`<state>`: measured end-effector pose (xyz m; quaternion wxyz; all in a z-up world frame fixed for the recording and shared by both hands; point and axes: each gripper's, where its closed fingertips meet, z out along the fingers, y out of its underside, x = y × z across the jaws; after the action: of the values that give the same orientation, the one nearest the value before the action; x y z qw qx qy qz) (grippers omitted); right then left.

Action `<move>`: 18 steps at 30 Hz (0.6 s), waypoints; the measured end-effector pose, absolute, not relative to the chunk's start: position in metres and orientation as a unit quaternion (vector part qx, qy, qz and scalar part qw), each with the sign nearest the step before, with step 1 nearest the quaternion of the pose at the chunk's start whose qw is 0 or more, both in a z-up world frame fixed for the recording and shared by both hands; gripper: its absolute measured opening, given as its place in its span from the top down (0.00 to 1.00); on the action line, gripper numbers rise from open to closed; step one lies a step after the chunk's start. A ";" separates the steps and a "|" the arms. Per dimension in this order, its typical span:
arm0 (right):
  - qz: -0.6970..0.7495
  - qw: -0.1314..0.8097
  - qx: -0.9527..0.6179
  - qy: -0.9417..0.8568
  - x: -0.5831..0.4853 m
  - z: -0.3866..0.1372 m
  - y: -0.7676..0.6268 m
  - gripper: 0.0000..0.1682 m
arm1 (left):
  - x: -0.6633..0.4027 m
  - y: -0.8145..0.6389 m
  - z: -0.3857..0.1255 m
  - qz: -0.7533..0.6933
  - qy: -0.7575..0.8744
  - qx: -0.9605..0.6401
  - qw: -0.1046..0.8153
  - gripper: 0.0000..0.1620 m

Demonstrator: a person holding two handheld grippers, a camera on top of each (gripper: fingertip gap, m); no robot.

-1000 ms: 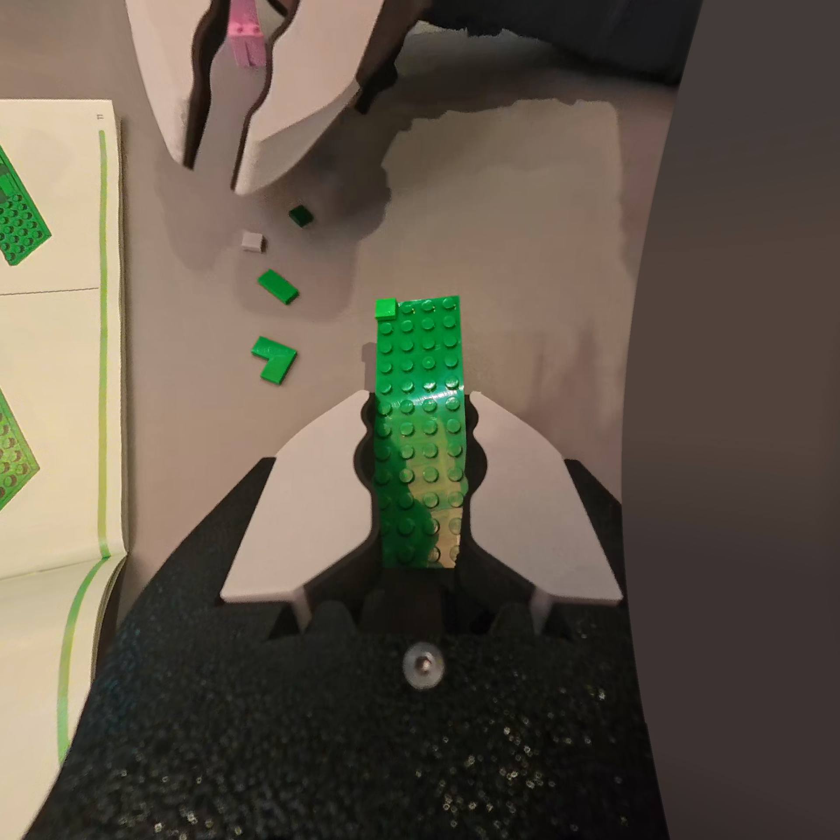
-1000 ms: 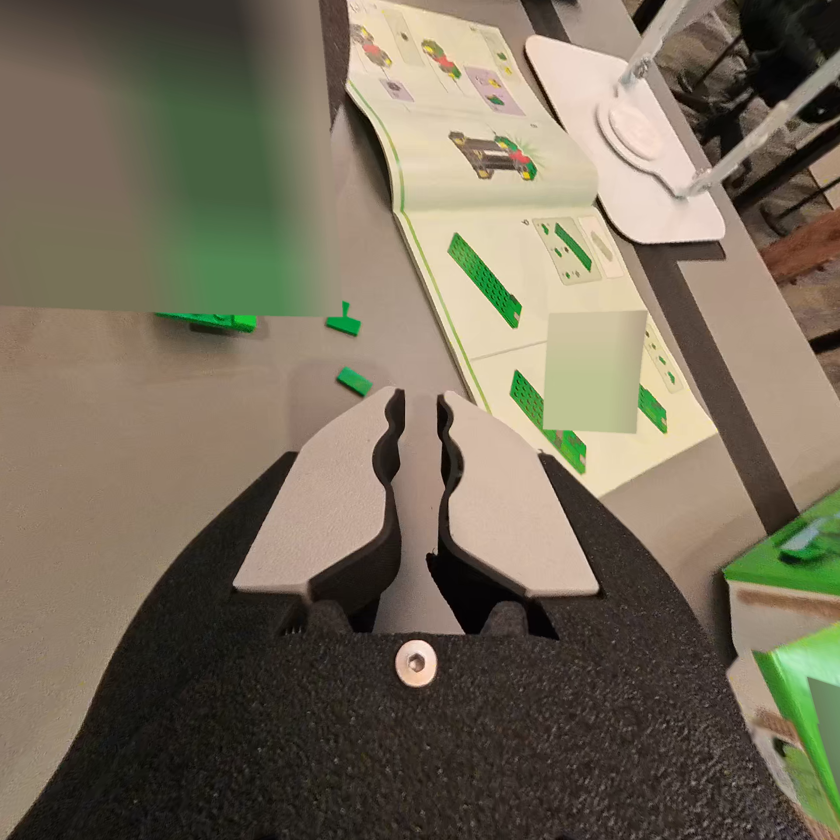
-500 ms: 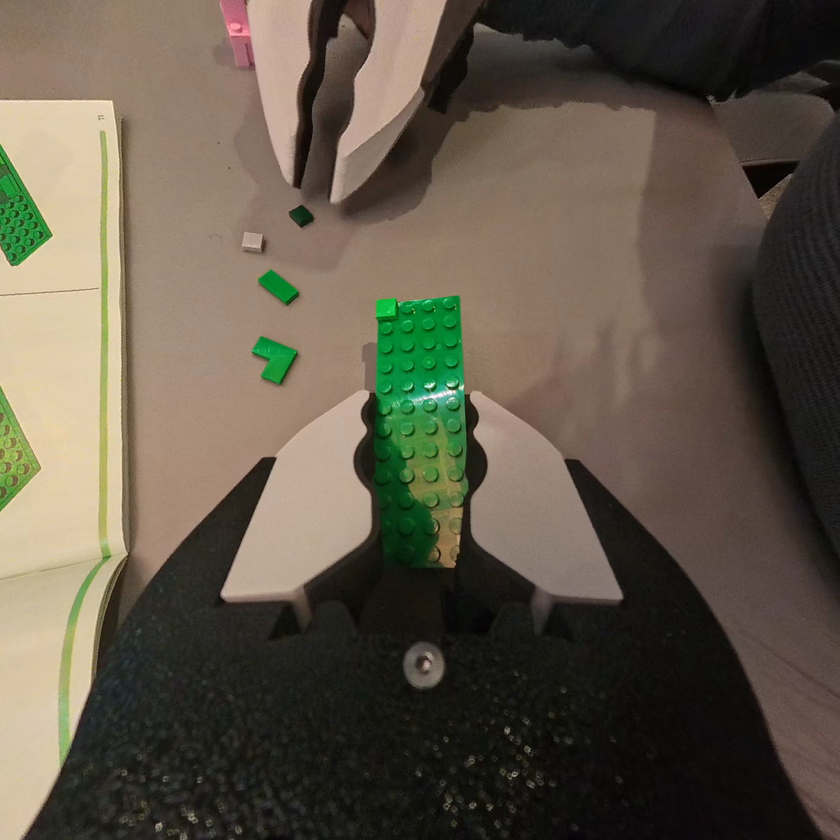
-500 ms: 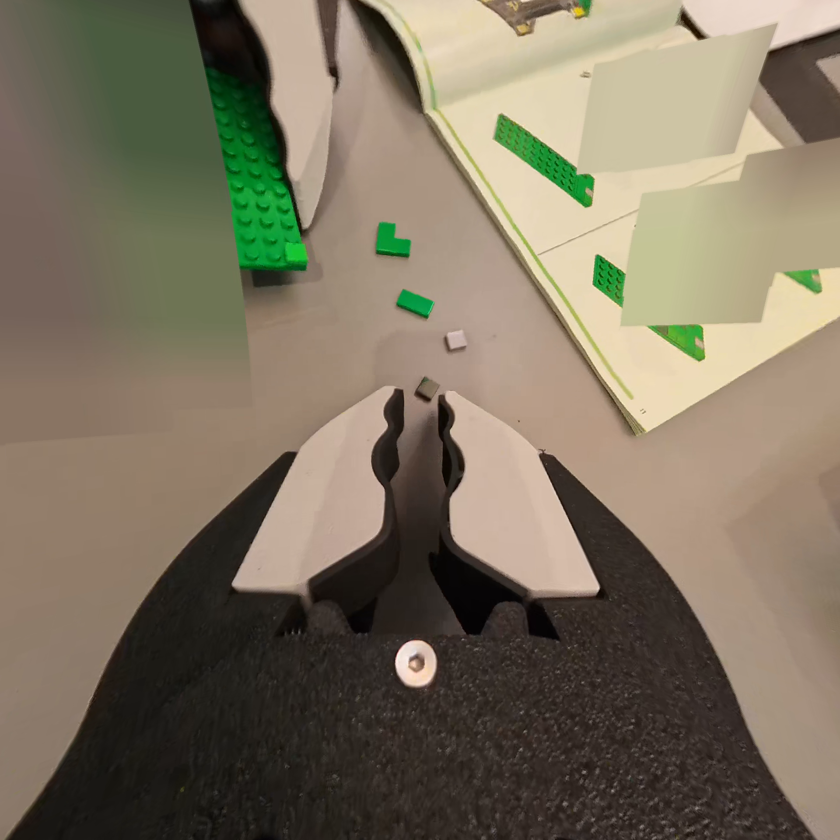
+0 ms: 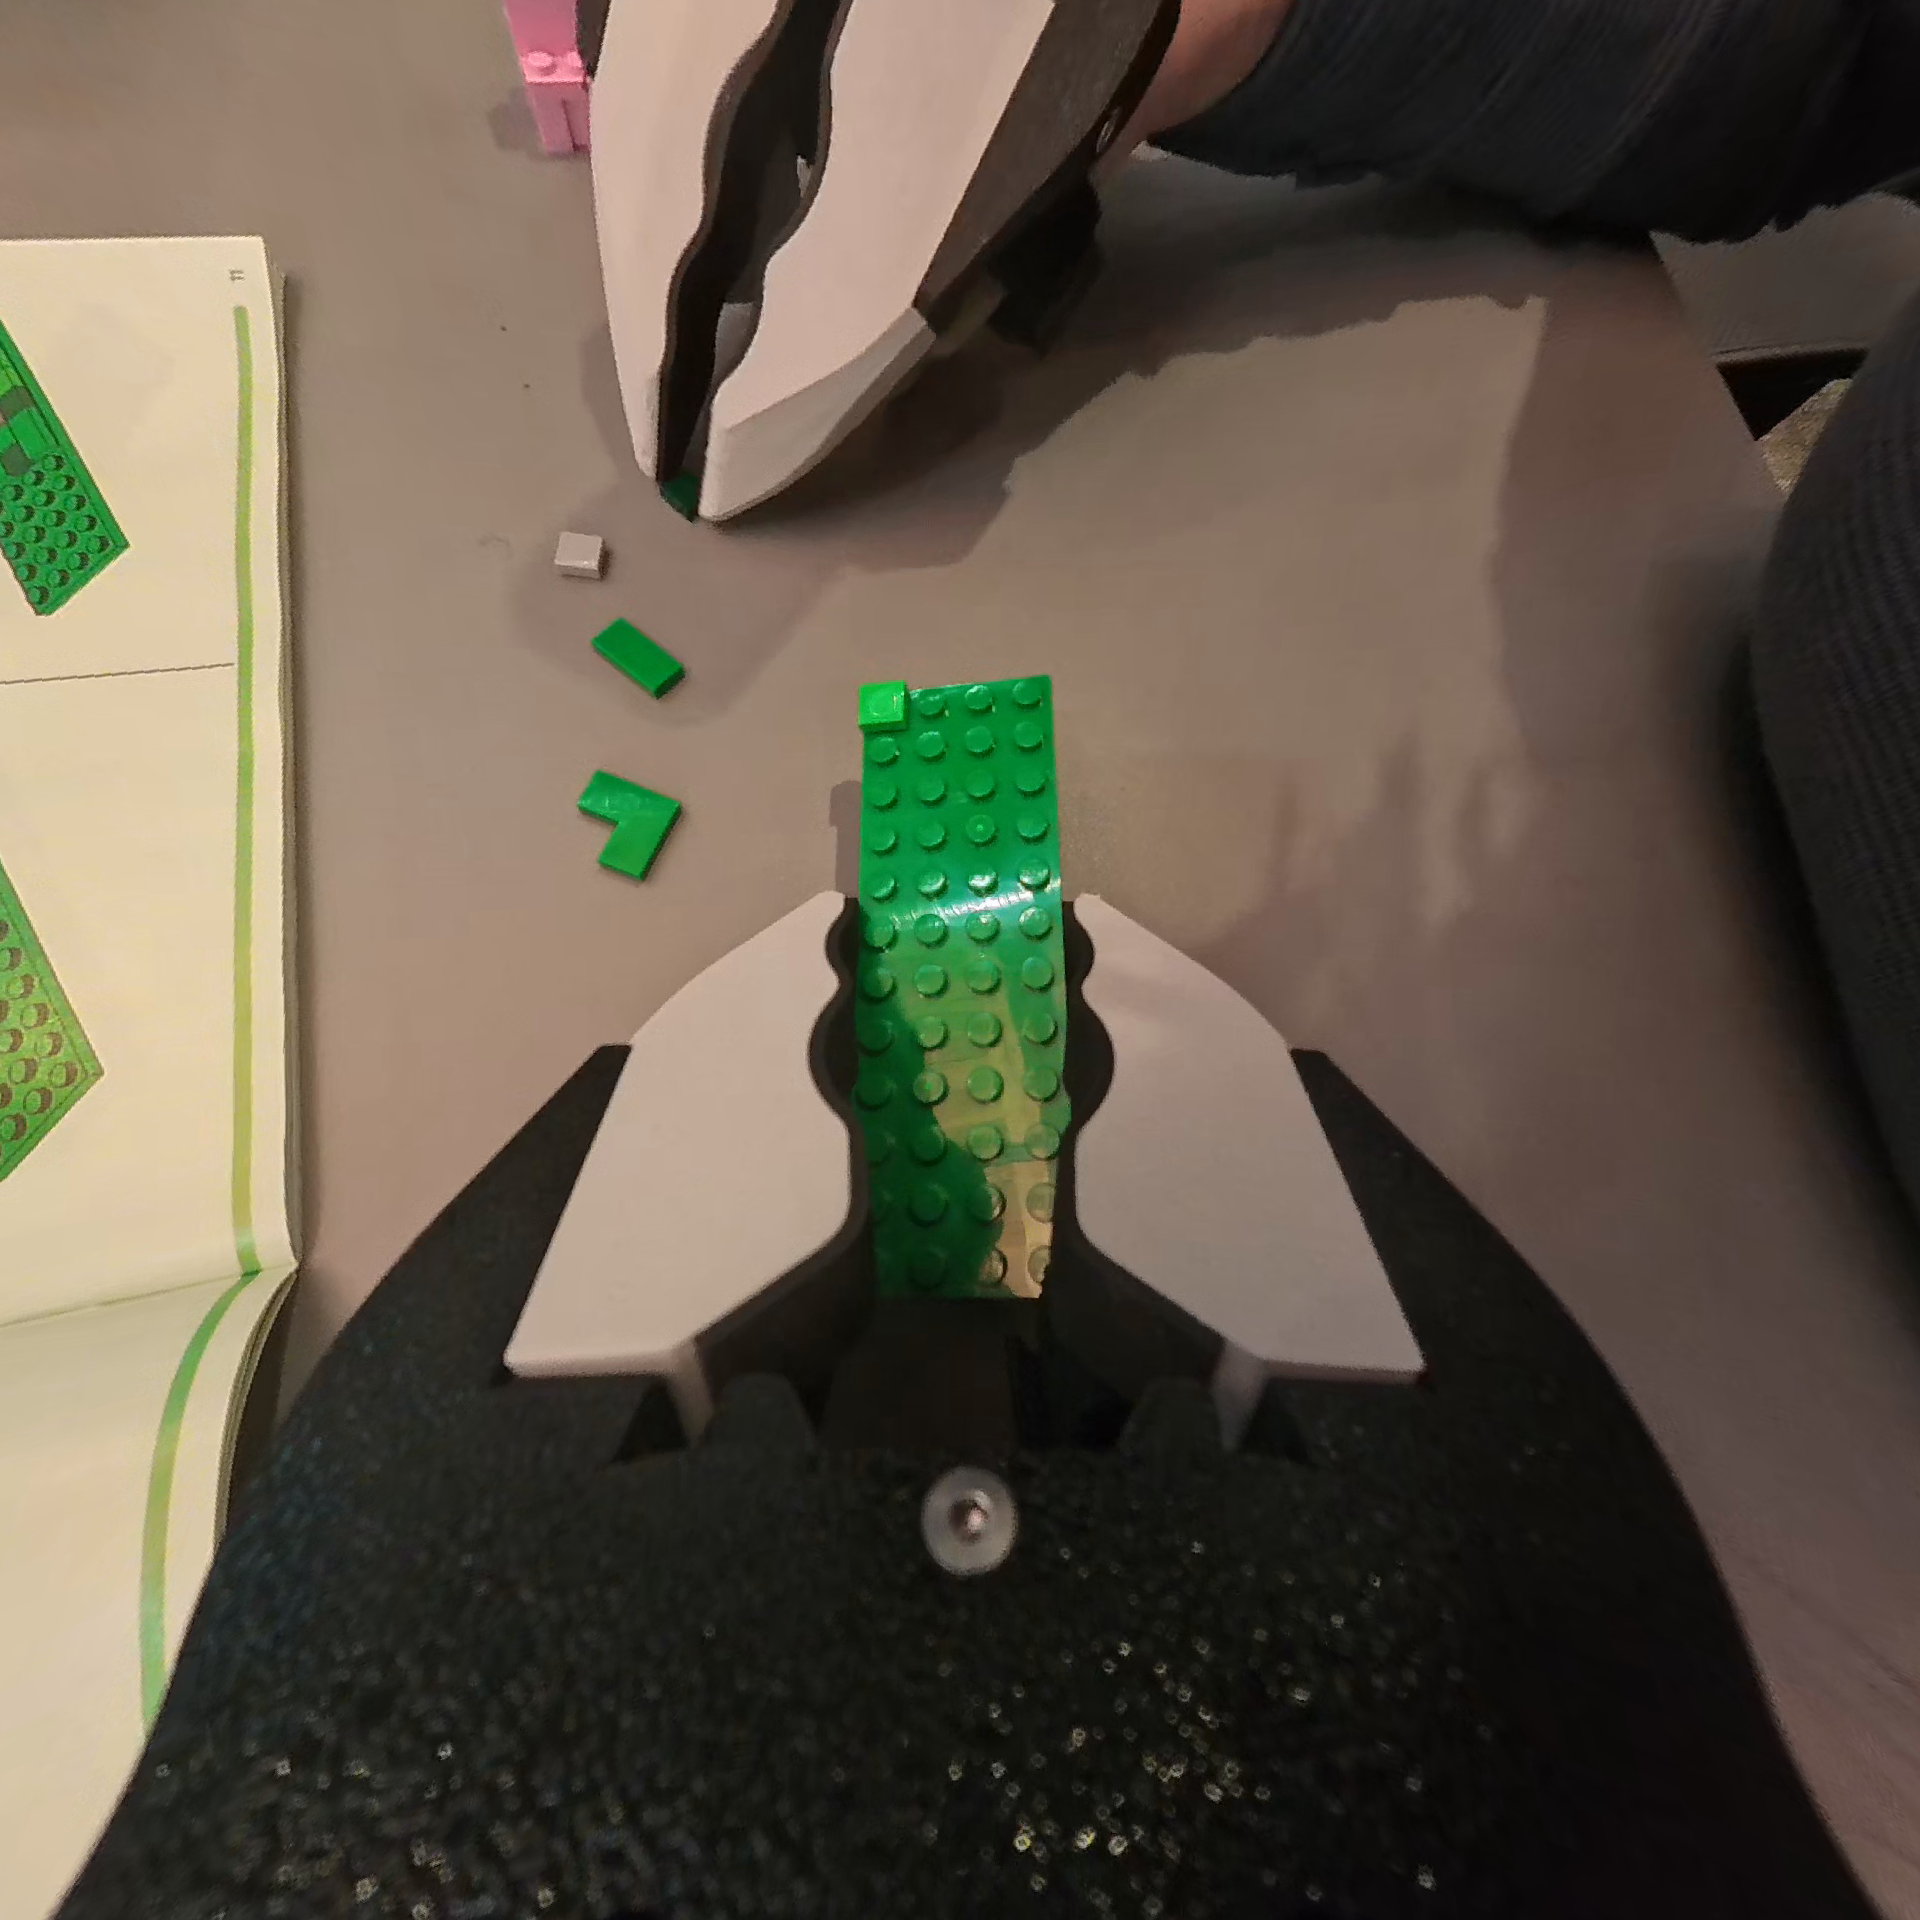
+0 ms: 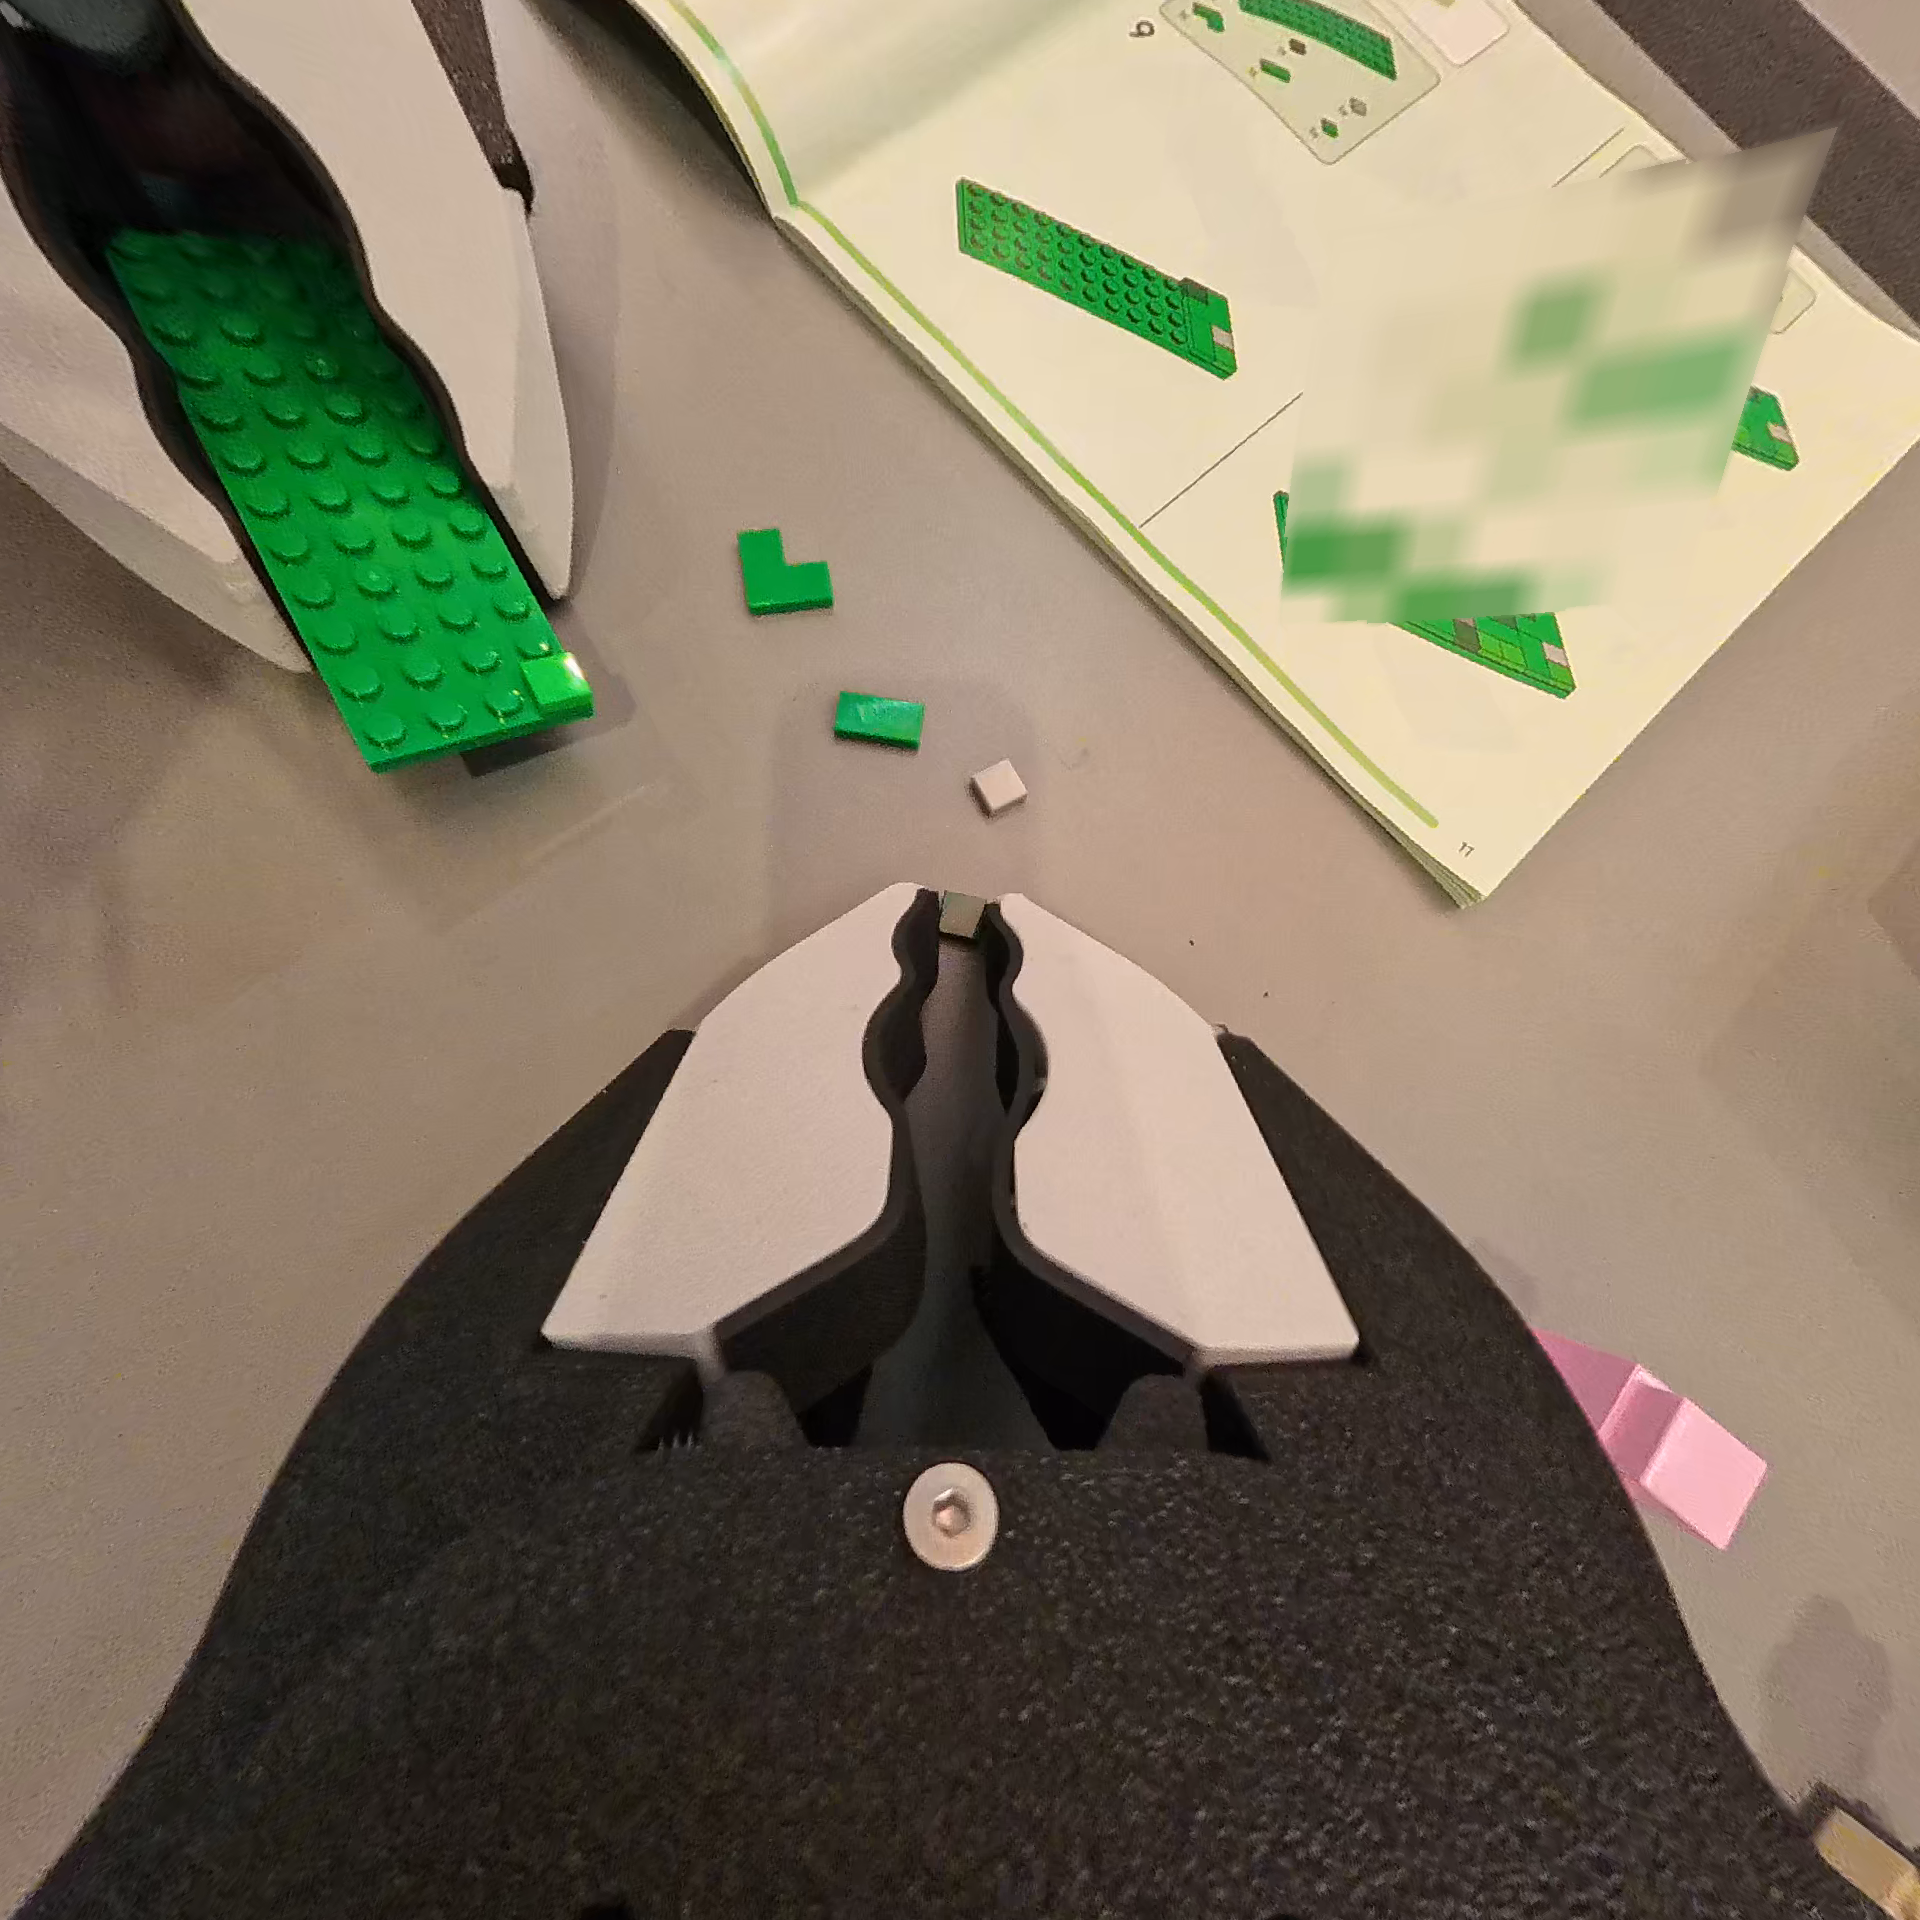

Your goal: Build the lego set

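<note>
We see the left tongs [image 5: 961, 914] clamped on the long green plate [image 5: 961, 935], its near end hidden between the fingers. Ahead and left, the right tongs [image 6: 961, 904] pinch a small dark tile [image 6: 958, 916], mostly hidden. The booklet [image 6: 1195, 436] and pink block [image 6: 1662, 1455] are cut off on the grey table [image 5: 1299, 675].

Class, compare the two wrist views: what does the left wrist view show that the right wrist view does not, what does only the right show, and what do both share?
Only the left wrist view shows a person's dark sleeve behind the right tongs.

Only the right wrist view shows the manual's upper page.

Both show the green baseplate held in the left tongs, the dark green tile pinched by the right tongs, the grey tile, the flat green tile, the L-shaped piece and the pink brick.
</note>
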<state>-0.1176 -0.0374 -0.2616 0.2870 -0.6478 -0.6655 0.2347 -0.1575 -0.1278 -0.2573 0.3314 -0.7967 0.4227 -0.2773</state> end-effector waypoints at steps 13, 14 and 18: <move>0.319 0.295 -0.497 -0.751 -0.136 -0.229 -0.085 0.96 | -0.157 -0.128 -0.258 -0.265 0.429 -0.795 0.336 0.78; 0.313 0.296 -0.481 -0.763 -0.139 -0.227 -0.091 0.96 | -0.157 -0.128 -0.258 -0.261 0.431 -0.795 0.338 0.78; 0.309 0.270 -0.445 -0.796 -0.150 -0.232 -0.110 0.96 | -0.157 -0.128 -0.260 -0.237 0.447 -0.789 0.348 0.78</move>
<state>-0.1502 -0.1100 -0.2321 0.2696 -0.4454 -0.7957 0.3094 -0.1569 -0.1278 -0.2597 0.3478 -0.7894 0.4471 -0.2367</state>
